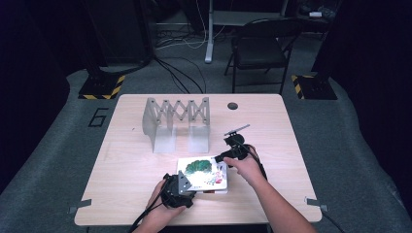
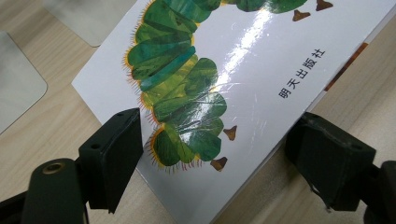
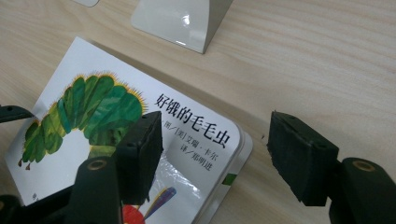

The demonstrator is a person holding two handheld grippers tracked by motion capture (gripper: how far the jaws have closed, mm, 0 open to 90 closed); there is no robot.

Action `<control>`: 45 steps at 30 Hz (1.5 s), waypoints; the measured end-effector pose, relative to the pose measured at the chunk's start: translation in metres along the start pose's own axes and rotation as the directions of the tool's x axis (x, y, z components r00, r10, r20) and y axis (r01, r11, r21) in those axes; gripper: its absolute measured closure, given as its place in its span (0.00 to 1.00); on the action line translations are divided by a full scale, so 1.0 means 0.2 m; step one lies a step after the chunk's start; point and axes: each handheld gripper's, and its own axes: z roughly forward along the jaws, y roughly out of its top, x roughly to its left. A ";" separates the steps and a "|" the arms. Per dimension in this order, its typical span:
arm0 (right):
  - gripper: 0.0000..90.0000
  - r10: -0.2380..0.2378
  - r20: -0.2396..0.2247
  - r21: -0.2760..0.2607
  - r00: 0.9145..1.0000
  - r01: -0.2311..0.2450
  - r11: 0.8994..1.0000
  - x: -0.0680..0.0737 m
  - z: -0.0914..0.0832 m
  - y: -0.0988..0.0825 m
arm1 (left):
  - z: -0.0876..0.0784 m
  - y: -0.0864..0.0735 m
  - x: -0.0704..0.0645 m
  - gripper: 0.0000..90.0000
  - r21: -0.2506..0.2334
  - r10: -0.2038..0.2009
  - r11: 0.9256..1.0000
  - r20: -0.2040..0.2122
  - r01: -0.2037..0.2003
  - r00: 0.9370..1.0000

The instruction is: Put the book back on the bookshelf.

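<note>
The book (image 1: 203, 174) lay flat near the table's (image 1: 126, 160) front edge, not yet in the rack (image 1: 176, 121) behind it. The left gripper (image 2: 210, 154) straddled one corner, jaws apart; the right gripper (image 3: 215, 154) gaped, holding nothing.

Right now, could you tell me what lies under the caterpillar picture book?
Under the caterpillar picture book another book's edge peeks out at one corner, resting on the wooden table. Its cover is hidden by the top book.
</note>
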 end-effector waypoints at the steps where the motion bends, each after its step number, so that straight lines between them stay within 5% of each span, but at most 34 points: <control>1: 0.39 0.006 -0.002 0.002 1.000 -0.006 1.000 -0.01 0.00 0.00 | 0.00 0.00 0.00 0.22 0.000 0.000 1.000 0.000 0.000 1.000; 27: 0.29 0.039 -0.120 0.061 0.992 -0.031 0.998 -0.02 0.11 0.01 | 0.00 0.00 0.00 0.22 0.000 0.001 1.000 -0.007 -0.001 1.000; 45: 0.33 0.014 -0.136 0.066 0.991 -0.005 0.998 0.01 0.11 0.02 | 0.00 0.00 -0.01 0.21 -0.011 -0.012 1.000 -0.011 0.012 1.000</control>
